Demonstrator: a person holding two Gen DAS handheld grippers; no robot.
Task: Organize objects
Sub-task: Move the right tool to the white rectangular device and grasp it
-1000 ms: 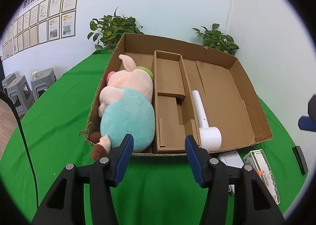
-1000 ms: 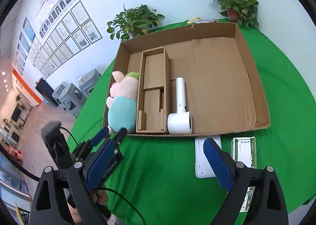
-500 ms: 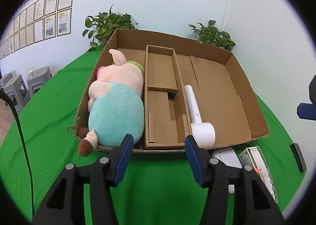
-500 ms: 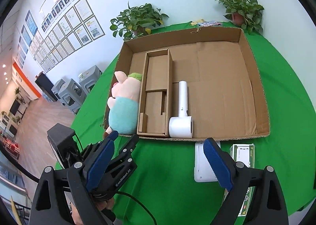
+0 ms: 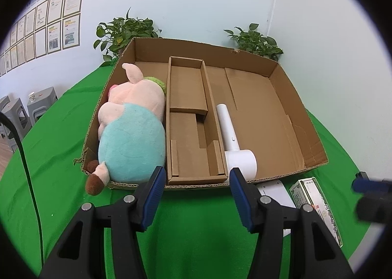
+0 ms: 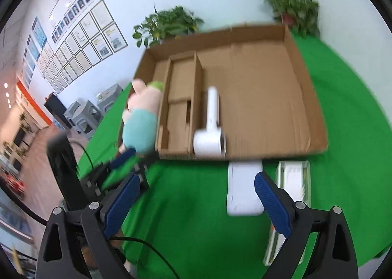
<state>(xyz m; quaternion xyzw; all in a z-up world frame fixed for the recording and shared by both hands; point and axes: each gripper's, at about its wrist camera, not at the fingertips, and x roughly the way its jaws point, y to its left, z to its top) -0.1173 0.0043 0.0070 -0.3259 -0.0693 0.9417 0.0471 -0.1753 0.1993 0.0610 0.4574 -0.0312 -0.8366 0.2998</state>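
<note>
**Right tongs closing in on the flat white box**

The flat white box (image 6: 245, 188) lies on the table (image 6: 196, 217) against the cardboard box (image 6: 316, 117); I've dropped my right tongs (image 6: 196, 202) toward it, spread, empty. Left tongs (image 5: 194, 199) hover apart, empty.

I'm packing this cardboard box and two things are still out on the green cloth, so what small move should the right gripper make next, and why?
Probably lower the right gripper onto the flat white box: its fingers are open and empty, and the box lies just ahead, outside the cardboard box.
</note>
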